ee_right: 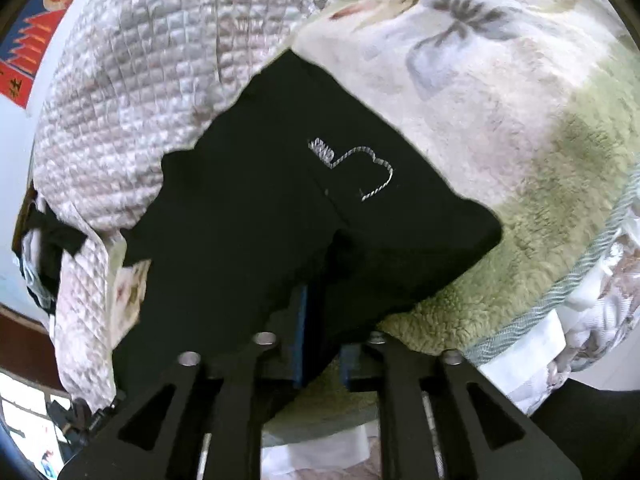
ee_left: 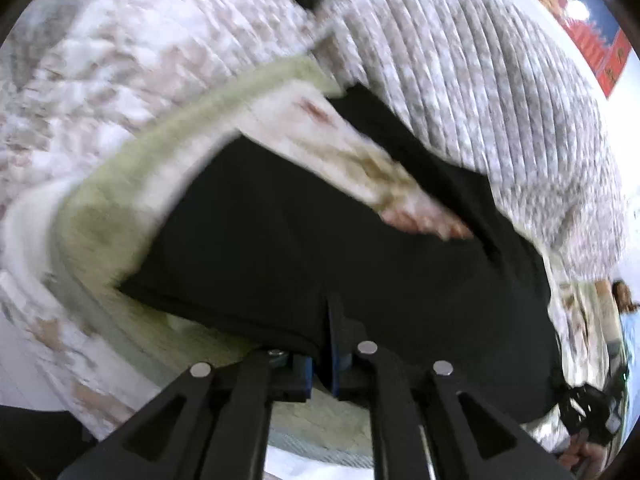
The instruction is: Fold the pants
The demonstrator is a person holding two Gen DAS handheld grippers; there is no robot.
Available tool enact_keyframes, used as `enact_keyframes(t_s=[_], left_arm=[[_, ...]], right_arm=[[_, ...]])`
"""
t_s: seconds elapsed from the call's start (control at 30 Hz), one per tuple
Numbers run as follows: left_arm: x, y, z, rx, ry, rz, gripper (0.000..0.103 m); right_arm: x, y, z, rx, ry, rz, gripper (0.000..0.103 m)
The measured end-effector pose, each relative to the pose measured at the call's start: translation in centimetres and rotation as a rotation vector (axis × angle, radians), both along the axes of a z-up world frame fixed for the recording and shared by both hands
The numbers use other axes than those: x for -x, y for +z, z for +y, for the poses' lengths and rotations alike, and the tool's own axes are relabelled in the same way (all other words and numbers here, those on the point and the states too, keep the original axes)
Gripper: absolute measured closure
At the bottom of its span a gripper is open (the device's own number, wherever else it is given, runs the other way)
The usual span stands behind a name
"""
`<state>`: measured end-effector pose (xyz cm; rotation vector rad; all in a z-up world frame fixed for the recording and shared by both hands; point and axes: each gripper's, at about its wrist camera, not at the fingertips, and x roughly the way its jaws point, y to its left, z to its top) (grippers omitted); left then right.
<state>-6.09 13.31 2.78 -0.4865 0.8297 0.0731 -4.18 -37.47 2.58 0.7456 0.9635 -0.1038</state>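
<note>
The pants (ee_left: 320, 232) are black fabric, lying on a fleece floral blanket. In the left wrist view my left gripper (ee_left: 322, 364) is shut on the near edge of the pants, the cloth pinched between its blue-padded fingers. In the right wrist view the pants (ee_right: 280, 208) show a white stitched outline logo (ee_right: 360, 168). My right gripper (ee_right: 320, 344) is shut on a fold of the pants at their near edge. The left view is motion-blurred.
A green and cream floral fleece blanket (ee_right: 520, 160) lies under the pants. A quilted pale bedspread (ee_right: 140, 100) is bunched behind them, also seen in the left wrist view (ee_left: 480, 100). A red and blue poster (ee_left: 580, 20) hangs on the wall.
</note>
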Motion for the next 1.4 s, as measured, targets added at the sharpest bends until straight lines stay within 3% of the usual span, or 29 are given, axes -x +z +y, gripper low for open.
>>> enact_keyframes(t_s=[0.03,0.13,0.2,0.27,0.33,0.47,0.6,0.67,0.73,0.8,0.87,1.03,1.13,1.27,1.4], left_arm=[[0.1,0.3,0.7,-0.008,0.030,-0.015,0.090],[-0.3,0.0,2.7,-0.014,0.129,0.006,0.089],[-0.3,0.0,3.4,-0.031,0.156,0.007,0.094],[0.5,0.6,3.7,-0.095,0.204,-0.004,0.098],[1.0,1.2,3.8,-0.143,0.222,-0.014,0.098],[1.0,1.2,3.9,-0.193,0.232,0.020,0.098],[1.0,1.2,4.3,-0.218,0.266,0.061,0.094],[1.7,2.1,4.9,-0.255,0.322,0.052,0.094],[2.1,3.3,5.2,-0.277,0.356,0.022,0.090],[1.9,4.5,4.7,-0.276,0.325,-0.018,0.080],[0.9,5.3,3.1,-0.253,0.236,-0.052,0.060],[-3.7,4.4,-3.2,-0.190,-0.077,-0.038,0.054],[-5.7,2.4,-7.0,-0.203,-0.226,-0.002,0.053],[-8.0,-1.4,-8.2,-0.273,-0.254,0.134,0.054],[-8.5,-0.4,-7.9,-0.284,-0.227,0.121,0.054]], right_arm=[[0.2,0.4,-0.2,0.028,-0.013,-0.009,0.074],[0.7,0.5,-0.9,0.023,-0.051,-0.034,0.072],[1.0,0.4,-1.0,0.021,-0.064,-0.037,0.072],[1.5,0.9,-0.8,0.050,-0.074,-0.042,0.088],[2.1,1.6,-0.9,0.087,-0.103,-0.053,0.093],[2.1,0.3,-1.7,0.081,-0.147,0.026,0.093],[2.8,0.6,-1.9,0.084,-0.178,0.038,0.092],[3.1,1.5,-1.7,0.125,-0.204,0.036,0.081],[3.6,3.7,-1.1,0.265,-0.248,0.006,0.081],[3.5,5.6,-0.5,0.373,-0.246,-0.051,0.079],[1.8,6.8,0.9,0.463,-0.135,-0.095,0.071],[-3.9,4.9,5.4,0.504,0.226,-0.050,0.066],[-5.8,2.0,6.9,0.534,0.320,0.047,0.064],[-5.4,1.1,5.9,0.527,0.277,0.056,0.062],[-6.1,2.8,5.6,0.517,0.277,-0.001,0.056]])
